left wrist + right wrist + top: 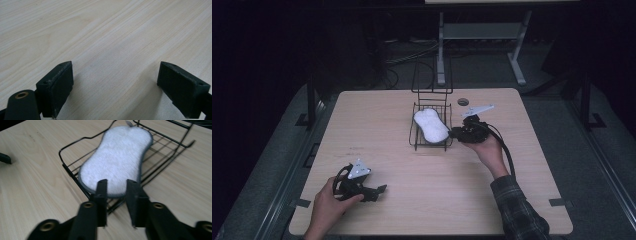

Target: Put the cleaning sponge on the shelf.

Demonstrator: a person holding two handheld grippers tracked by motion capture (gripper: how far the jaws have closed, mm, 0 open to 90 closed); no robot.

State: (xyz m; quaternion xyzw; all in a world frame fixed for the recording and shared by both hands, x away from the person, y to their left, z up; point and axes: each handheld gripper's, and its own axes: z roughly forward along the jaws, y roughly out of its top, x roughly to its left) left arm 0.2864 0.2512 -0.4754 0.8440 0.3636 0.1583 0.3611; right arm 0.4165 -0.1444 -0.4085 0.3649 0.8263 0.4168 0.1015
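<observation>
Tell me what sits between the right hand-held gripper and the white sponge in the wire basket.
Only the near rim of the wire basket. The white sponge lies inside the basket, its near end overhanging that rim, and the right hand-held gripper faces it with jaws slightly apart and nothing between them. Nothing else intervenes.

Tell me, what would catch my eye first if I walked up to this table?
Probably the fluffy white pad, shaped like a peanut, lying in a black wire basket near the far middle of the wooden table. Just right of the basket, a hand holds the right gripper with its jaws slightly apart, empty, pointing at the pad. Near the front left corner, the left gripper rests open on bare wood.
</observation>
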